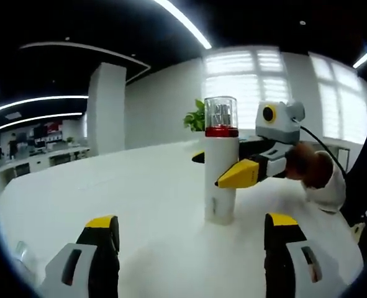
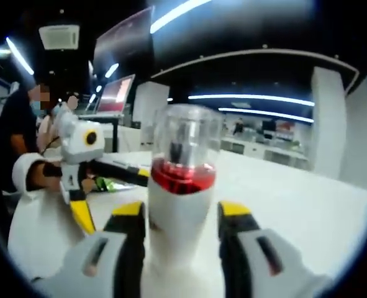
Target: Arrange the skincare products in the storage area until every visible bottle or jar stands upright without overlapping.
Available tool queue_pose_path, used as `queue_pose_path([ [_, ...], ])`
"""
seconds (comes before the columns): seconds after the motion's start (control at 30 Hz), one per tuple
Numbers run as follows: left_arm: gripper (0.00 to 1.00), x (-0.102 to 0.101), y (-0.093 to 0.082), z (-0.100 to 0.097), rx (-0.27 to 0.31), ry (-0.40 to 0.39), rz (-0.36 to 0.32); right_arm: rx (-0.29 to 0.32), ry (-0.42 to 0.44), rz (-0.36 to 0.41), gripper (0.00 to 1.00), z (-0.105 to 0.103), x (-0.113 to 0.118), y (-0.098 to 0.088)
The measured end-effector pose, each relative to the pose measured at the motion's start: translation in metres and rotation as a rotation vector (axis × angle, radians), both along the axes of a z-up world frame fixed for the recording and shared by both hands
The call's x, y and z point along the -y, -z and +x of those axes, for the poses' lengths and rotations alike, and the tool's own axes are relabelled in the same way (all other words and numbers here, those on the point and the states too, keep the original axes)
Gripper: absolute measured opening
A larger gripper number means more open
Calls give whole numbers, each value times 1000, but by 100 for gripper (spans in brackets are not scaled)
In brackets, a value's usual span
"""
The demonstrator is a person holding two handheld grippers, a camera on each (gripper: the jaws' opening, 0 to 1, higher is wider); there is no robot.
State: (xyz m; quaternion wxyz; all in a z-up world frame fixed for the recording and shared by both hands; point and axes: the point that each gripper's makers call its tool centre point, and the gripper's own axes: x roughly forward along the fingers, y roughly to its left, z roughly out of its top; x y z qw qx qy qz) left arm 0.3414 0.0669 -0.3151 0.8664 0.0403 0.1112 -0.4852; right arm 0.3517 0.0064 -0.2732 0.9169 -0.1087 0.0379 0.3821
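A white bottle (image 1: 220,186) with a red band and a clear cap stands upright on the white table (image 1: 140,192). My right gripper (image 1: 215,166) comes in from the right with one yellow-tipped jaw on each side of the bottle. In the right gripper view the same bottle (image 2: 183,149) sits between the jaws of that right gripper (image 2: 182,210), which press against its sides. My left gripper (image 1: 192,220) is open and wide, a short way in front of the bottle, with nothing between its jaws. The left gripper (image 2: 84,217) is also seen from across the table, held by a hand.
A potted plant (image 1: 197,118) stands behind the bottle at the table's far edge. A person (image 2: 22,118) sits at the left, with monitors (image 2: 115,96) behind. A small green item (image 2: 105,184) lies on the table near the left gripper. Desks (image 1: 40,158) line the far room.
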Motion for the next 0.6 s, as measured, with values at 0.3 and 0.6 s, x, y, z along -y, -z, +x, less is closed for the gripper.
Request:
queue_pose_path([
  [0.3, 99, 0, 3, -1, 1, 4, 19, -14, -3, -14, 48, -1, 2, 5],
  [0.6, 99, 1, 6, -1, 0, 5, 31, -23, 0, -18, 48, 1, 7, 6],
])
